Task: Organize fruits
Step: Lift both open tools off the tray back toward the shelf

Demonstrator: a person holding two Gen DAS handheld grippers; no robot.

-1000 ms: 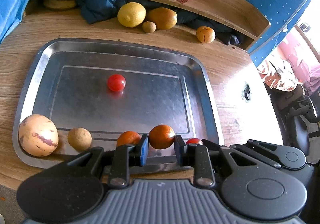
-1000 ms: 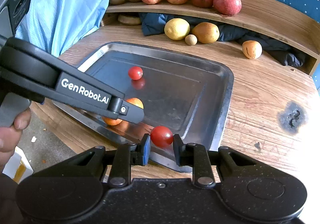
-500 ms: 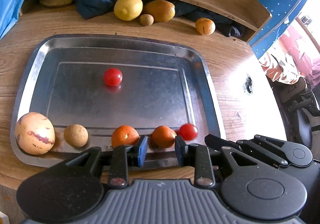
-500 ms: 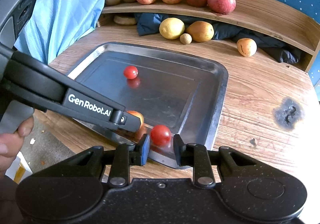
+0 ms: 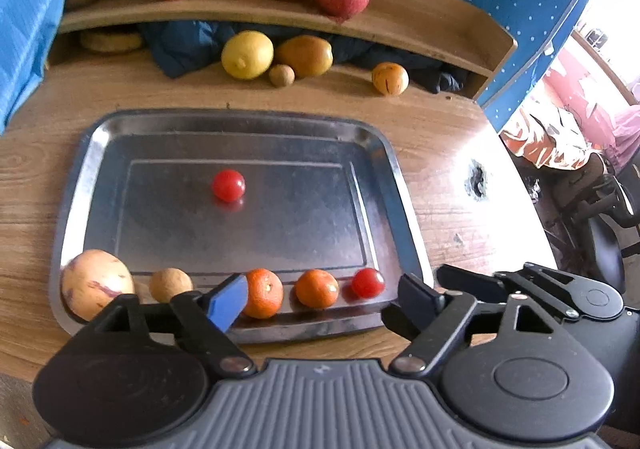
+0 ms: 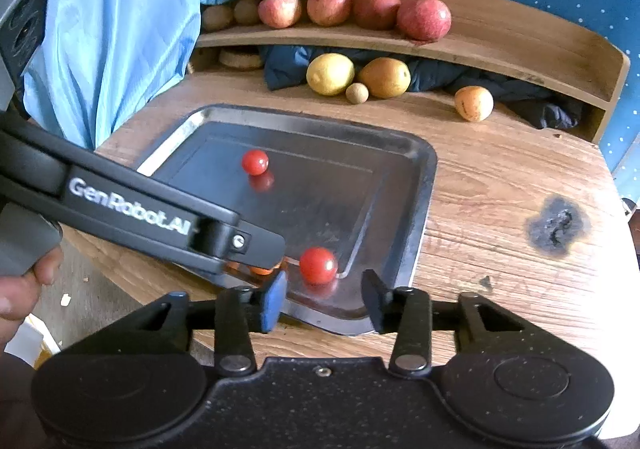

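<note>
Where both pairs of tongs stand apart and hold nothing, the fruit lies free on the metal tray (image 5: pixel 404 209). Along the tray's near rim runs a row: a large pale streaked fruit (image 5: pixel 98 283), a small brown fruit (image 5: pixel 171 284), two mandarins (image 5: pixel 263 293) (image 5: pixel 317 288) and a cherry tomato (image 5: pixel 368 282). A second cherry tomato (image 5: pixel 228 185) sits alone near the tray's middle, well apart from the row.

The left tongs (image 5: pixel 324 303) hover just short of the near rim, fingers spread wide, the blue pad of one finger (image 5: pixel 228 301) overlapping the left mandarin in view. The right tongs (image 6: pixel 324 299) sit low at the tray's near right corner, spread on either side of the row's end tomato (image 6: pixel 318 265) without touching it. A thumb and fingers (image 6: pixel 24 285) grip the left tool's handle at the left edge of the right wrist view.

The step in hand appears to be a release and withdrawal after placement. To do it well, each tool should draw straight back along its fingers, level, so that neither pad nudges the round fruit, which rolls readily on smooth metal. The lone tomato is the likely next pick. More fruit waits on the bench (image 5: pixel 440 153) and on the shelf (image 5: pixel 248 11) behind.
</note>
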